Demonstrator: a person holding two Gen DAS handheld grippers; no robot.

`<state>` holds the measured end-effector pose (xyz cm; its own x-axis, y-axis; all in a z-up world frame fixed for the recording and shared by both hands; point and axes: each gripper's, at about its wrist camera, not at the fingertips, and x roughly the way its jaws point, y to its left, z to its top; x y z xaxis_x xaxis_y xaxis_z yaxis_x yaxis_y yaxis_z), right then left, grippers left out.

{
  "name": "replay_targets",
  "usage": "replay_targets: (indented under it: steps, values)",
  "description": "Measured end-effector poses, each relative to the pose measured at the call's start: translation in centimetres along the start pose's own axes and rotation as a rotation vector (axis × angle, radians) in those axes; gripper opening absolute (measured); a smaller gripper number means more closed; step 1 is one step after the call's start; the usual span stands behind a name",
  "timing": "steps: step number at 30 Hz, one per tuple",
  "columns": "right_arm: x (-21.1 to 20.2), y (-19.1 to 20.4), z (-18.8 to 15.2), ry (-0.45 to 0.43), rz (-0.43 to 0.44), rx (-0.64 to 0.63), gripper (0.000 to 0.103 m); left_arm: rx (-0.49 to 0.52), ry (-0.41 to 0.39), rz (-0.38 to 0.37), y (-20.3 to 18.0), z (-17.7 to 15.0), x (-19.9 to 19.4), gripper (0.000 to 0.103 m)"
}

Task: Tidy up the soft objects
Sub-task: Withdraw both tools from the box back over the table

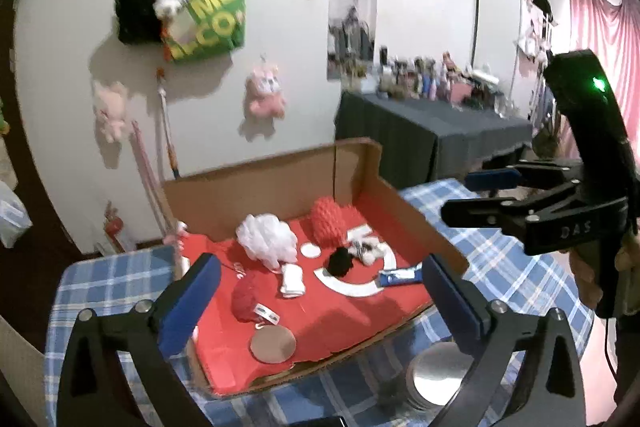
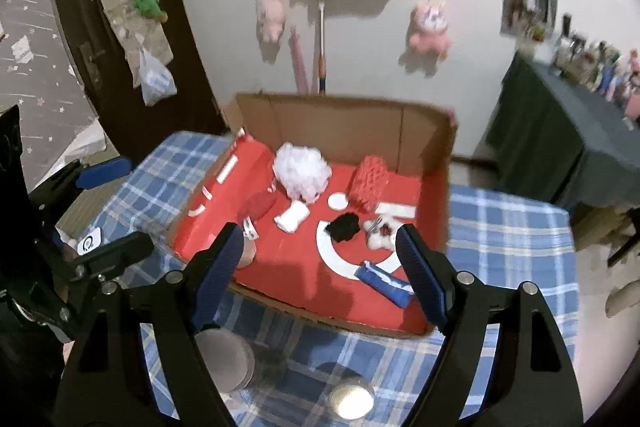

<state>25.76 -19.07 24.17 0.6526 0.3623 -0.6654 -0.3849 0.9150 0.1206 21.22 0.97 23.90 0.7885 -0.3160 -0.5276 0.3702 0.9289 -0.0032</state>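
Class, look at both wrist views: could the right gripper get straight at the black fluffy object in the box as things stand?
Probably yes. The right gripper is open and empty, the black fluffy object lies uncovered between its fingers' line of sight, and the cardboard box has no front wall blocking it.

Left gripper (image 1: 320, 303): black angular arms, silver screws, ribbed blue pads (image 1: 188, 307). Right gripper (image 2: 320, 275) looks identical, and from the left camera its black body shows "DAS" lettering, a green light and a black cable.

Embossed "DAS" read on right gripper (image 1: 472, 199) body. Partial yellow lettering "MEG" over "COM" noted on green bag (image 1: 208, 15), far wall, left.
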Motion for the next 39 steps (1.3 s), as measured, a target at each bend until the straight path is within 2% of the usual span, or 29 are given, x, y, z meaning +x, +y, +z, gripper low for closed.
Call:
replay_targets:
  steps: [2,5,11,15,17,23,27,33,39]
  values:
    - [-2.3,0.6,-0.7,-0.057,-0.008,-0.006,0.080,0.012,-0.037,0.016,-0.6,-0.2,-1.8,0.103]
    - [-5.3,1.7,-2.0,-0.140,-0.033,-0.029,0.089,0.029,-0.100,0.046,-1.6,-0.9,-4.5,0.103]
    - [-10.5,4.3,-5.5,-0.296,-0.098,-0.085,0.090,0.008,-0.187,0.046,-3.0,-3.1,-8.9,0.103]
    - [-12.8,5.7,-8.4,-0.370,-0.106,-0.080,0.095,0.004,-0.233,0.063,-3.9,-4.9,-11.2,0.103]
    - [-13.6,6.3,-9.6,-0.392,-0.108,-0.088,0.095,-0.006,-0.240,0.044,-4.3,-5.6,-12.2,0.103]
    - [-15.7,8.3,-13.1,-0.455,-0.161,-0.105,0.097,-0.001,-0.295,0.056,-6.0,-8.0,-15.7,0.103]
    - [-16.2,9.4,-16.1,-0.488,-0.197,-0.100,0.099,-0.036,-0.312,0.062,-6.7,-10.2,-17.0,0.103]
    - [-16.5,10.7,-20.5,-0.543,-0.266,-0.077,0.100,-0.096,-0.327,0.084,-7.2,-13.9,-17.4,0.103]
    - [-14.6,10.9,-23.5,-0.530,-0.296,-0.041,0.103,-0.123,-0.331,0.113,-7.3,-16.9,-16.3,0.103]
